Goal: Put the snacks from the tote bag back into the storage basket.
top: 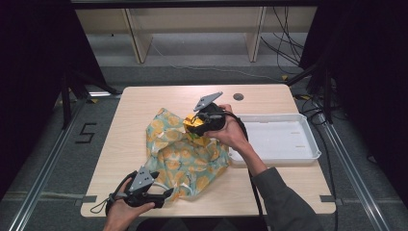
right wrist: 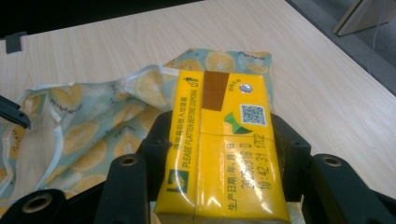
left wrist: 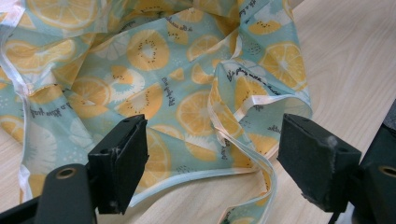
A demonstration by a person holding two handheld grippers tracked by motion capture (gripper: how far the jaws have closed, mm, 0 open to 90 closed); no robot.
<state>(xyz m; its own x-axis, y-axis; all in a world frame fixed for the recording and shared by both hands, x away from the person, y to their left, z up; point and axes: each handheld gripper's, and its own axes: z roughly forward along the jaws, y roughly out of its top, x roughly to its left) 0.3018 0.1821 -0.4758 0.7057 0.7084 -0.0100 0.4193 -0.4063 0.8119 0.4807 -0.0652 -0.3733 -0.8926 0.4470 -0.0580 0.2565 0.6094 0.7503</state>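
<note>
A crumpled thin bag printed with orange slices on pale blue lies on the wooden table. My right gripper hangs above the bag's far part, shut on a yellow tissue pack. In the right gripper view the pack sits lengthwise between the two black jaws of the right gripper, with the bag below it. My left gripper rests at the bag's near corner. Its jaws stand wide apart in the left gripper view, where the left gripper has the bag's white-edged rim lying loose between them.
A shallow white tray stands on the table's right side, just past the right hand. A small dark round hole marks the far edge of the table. Beyond the table are wooden shelf legs and cables on the floor.
</note>
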